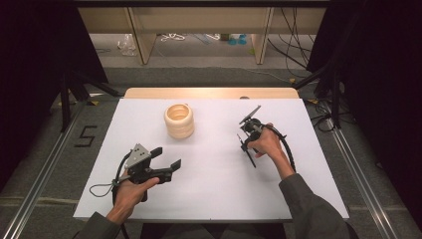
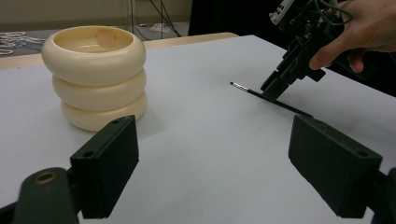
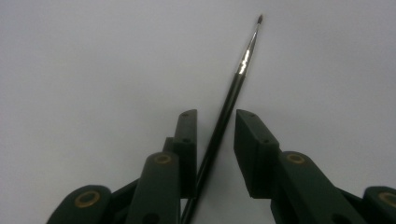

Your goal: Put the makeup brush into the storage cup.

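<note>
Right gripper view had the right gripper (image 3: 215, 140) straddling a thin paintbrush (image 3: 229, 102) lying flat on the white table (image 3: 93, 70), jaws not yet clamped, likely lining up a pickup.

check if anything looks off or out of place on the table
Nothing stands out. The cream ribbed pot stands upright and intact, and the thin paintbrush lies flat on the white table between the right claw's jaws. No spills.

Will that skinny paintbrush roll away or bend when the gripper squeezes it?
The paintbrush has a thin, round, glossy handle, so it could well roll or slip on the smooth white table. It lies perfectly straight, so it is probably stiff. Its fine bristle tip looks delicate. The right gripper straddles it, not yet pinching.
</note>
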### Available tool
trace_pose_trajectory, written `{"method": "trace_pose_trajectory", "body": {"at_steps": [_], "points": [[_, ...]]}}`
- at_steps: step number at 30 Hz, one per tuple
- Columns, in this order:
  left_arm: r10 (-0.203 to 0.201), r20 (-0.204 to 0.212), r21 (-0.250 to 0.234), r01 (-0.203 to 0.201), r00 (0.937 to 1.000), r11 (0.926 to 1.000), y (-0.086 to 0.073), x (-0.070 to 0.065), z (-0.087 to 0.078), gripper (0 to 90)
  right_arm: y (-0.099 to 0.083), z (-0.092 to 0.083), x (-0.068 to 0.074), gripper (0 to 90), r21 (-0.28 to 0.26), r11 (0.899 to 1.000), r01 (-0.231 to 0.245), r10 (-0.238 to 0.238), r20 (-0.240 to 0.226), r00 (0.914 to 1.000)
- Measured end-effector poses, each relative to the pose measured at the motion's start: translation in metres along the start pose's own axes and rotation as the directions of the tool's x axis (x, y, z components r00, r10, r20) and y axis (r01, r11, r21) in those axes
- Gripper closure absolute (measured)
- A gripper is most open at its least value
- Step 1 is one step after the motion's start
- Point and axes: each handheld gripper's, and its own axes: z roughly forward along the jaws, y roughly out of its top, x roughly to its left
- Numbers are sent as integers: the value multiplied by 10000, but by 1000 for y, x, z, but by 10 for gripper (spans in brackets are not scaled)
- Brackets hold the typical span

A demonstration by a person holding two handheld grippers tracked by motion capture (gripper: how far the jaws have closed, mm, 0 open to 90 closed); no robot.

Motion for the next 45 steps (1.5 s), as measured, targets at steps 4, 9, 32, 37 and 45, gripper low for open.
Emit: {"method": "trace_pose_trajectory", "body": {"at_steps": [4, 9, 32, 37, 45], "points": [[17, -31, 35, -17, 10000, 10000, 0, 0, 0, 156, 0, 2, 0, 724, 107, 9999, -67, 68, -86, 9999], [9, -28, 34, -9, 10000, 10000, 0, 0, 0, 157, 1, 1, 0, 739, 135, 9999, -44, 46, -128, 9999], [-12, -16, 11, 12, 10000, 10000, 0, 0, 0, 157, 6, 5, 5, 797, 713, 9974, -58, 39, 275, 9996], [-17, -37, 7, 17, 10000, 10000, 0, 0, -1, 157, 6, 5, 5, 820, 661, 9978, -65, 47, 264, 9996], [-18, -35, 5, 18, 10000, 10000, 0, 0, -1, 157, 5, 5, 4, 841, 662, 9978, -9, -12, 319, 9995]]}}
